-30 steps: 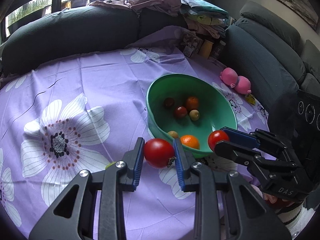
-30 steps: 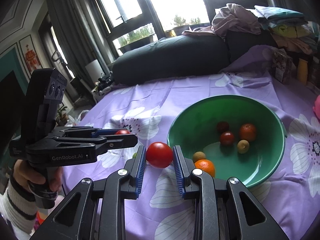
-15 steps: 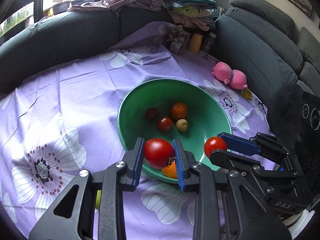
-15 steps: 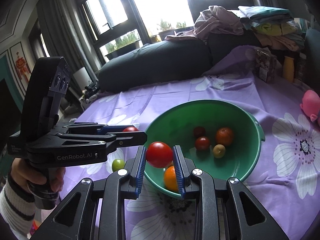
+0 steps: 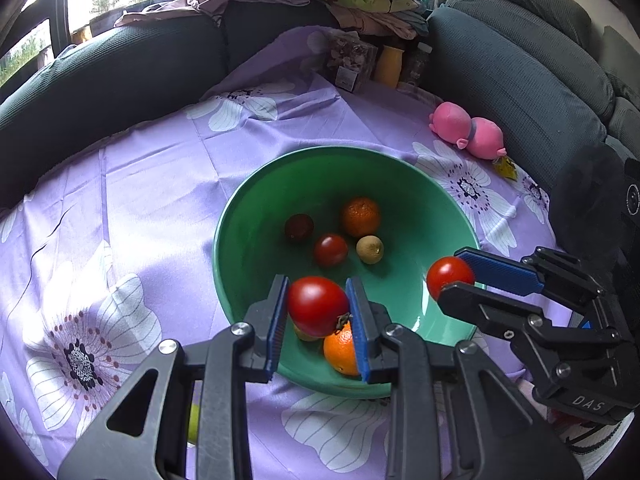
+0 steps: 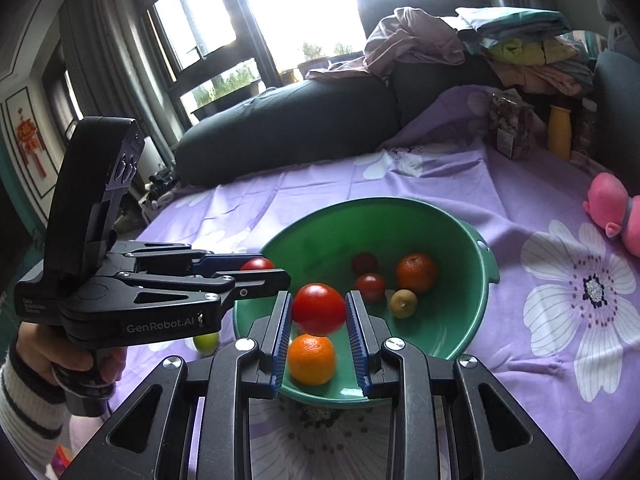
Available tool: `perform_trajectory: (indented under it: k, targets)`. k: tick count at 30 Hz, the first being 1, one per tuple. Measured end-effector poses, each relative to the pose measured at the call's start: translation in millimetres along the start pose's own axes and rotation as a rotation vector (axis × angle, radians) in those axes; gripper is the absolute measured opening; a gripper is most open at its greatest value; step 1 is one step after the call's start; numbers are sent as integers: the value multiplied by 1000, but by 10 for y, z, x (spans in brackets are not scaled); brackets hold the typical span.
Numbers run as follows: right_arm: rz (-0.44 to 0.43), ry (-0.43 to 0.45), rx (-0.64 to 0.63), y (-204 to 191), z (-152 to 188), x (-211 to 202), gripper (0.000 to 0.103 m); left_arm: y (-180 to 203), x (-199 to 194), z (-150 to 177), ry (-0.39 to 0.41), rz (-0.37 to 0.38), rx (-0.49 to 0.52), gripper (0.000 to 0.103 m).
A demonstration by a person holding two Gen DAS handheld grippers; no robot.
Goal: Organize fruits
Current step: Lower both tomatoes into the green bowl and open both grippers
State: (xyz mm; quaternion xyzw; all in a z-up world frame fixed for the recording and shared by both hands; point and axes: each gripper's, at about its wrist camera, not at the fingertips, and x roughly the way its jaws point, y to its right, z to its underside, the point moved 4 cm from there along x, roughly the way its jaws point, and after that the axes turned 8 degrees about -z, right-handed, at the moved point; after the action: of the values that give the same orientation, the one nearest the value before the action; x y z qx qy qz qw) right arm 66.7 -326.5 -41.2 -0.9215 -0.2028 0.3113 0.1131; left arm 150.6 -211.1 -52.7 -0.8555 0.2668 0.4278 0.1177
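Both your grippers have come forward over the bowl's (image 5: 240, 216) near rim; the left gripper (image 5: 319, 307) and right gripper (image 6: 319, 307) each stay clamped on a tomato (image 5: 316, 306), ready to release inside.

Both wrist cams sit close behind their own claws, tilted down. Each looks into the green bowl (image 5: 248, 208) just ahead; both views share bowl (image 6: 476, 280), cloth, opposite gripper.

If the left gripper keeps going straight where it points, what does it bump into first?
Probably the orange lying in the green bowl, just beyond the tomato that the left gripper holds; depth is unclear.
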Motion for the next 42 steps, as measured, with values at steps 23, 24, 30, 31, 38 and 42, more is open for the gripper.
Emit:
perform_trajectory:
  k: [23,24,30,31,38,42]
  targets:
    - [32,-25,7,115,-12,86,29,54,175,48,-29,-44,57,29]
    - [34,-27,6,116,-12,91,29,51,181,50,-29,-48,59,29]
    - [38,-34,9,124,8,112,29,31,218,85,-38,-47,55,29]
    - [38,-37,12,128,16,117,29,33,228,89,-41,-46,55,29]
    - [45,-48,18,139,38,135,29,36,253,111,-48,-44,55,29]
    - [49,-51,19,140,42,132,29,40,266,112,-52,-41,54,29]
